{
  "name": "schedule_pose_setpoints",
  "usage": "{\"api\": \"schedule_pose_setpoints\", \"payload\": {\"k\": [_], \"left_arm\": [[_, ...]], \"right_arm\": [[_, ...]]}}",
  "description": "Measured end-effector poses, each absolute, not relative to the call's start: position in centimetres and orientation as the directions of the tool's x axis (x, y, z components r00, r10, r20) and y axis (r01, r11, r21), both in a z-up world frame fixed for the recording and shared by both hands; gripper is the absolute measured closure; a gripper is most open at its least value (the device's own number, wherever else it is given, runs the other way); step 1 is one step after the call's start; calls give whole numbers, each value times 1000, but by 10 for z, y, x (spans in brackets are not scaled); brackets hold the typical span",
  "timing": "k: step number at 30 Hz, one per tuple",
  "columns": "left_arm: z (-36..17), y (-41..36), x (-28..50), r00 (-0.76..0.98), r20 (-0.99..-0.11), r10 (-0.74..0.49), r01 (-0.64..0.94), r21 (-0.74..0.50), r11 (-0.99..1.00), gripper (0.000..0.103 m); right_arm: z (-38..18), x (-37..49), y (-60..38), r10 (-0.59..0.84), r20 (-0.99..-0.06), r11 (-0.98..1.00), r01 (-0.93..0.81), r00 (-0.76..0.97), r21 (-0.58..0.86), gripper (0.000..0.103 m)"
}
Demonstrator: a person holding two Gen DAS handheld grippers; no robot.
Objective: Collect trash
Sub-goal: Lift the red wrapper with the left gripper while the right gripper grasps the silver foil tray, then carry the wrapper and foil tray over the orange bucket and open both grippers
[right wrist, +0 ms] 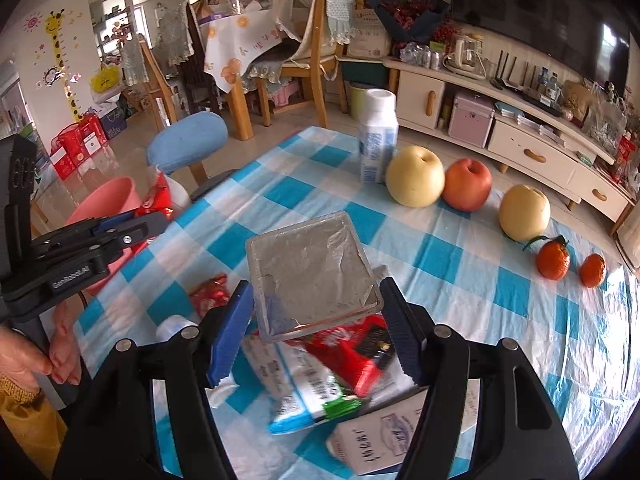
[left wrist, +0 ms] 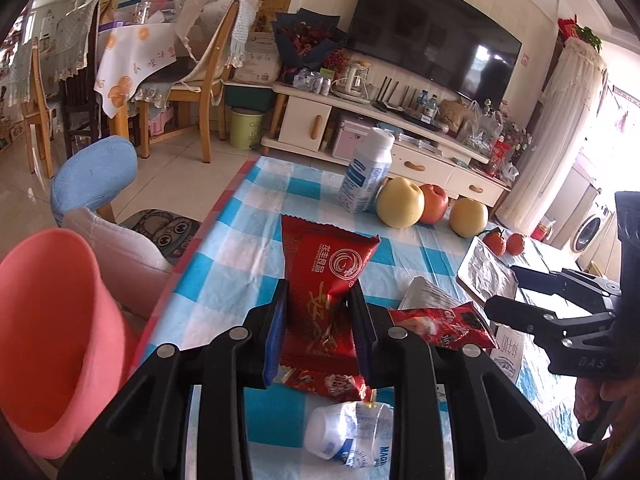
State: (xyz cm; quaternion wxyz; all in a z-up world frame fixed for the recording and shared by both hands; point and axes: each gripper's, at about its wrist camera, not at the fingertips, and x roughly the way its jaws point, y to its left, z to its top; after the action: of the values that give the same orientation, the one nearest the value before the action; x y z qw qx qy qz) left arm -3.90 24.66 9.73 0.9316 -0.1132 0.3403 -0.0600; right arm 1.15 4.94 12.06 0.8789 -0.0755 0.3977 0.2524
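Left wrist: tongs (left wrist: pixel 318 308) grip red wrapper (left wrist: pixel 320 280); table edge (left wrist: pixel 208 232) near.

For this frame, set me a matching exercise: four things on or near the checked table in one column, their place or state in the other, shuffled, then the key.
Things:
1. red snack wrapper
2. foil-lined tray
3. white milk bottle
4. pink bin

Places or states:
A. stands upright beside a yellow pear
B. clamped in the left tongs
C. off the table's left edge
D. between the open right tongs

Pairs: 1-B, 2-D, 3-A, 4-C
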Motion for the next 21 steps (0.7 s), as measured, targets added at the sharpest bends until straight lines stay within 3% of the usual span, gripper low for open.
{"api": "schedule_pose_setpoints", "payload": {"k": [12,21], "left_arm": [[109,308,-58,799,-586,-137,-61,-306,950,72],[109,389,-79,816,-577,-11,-222,-332,917,72]], "right_arm": [[135,-23,135,449,-722,783,-621,526,35,37],[134,-51,211,487,-712,708,-706,506,-17,37]]}}
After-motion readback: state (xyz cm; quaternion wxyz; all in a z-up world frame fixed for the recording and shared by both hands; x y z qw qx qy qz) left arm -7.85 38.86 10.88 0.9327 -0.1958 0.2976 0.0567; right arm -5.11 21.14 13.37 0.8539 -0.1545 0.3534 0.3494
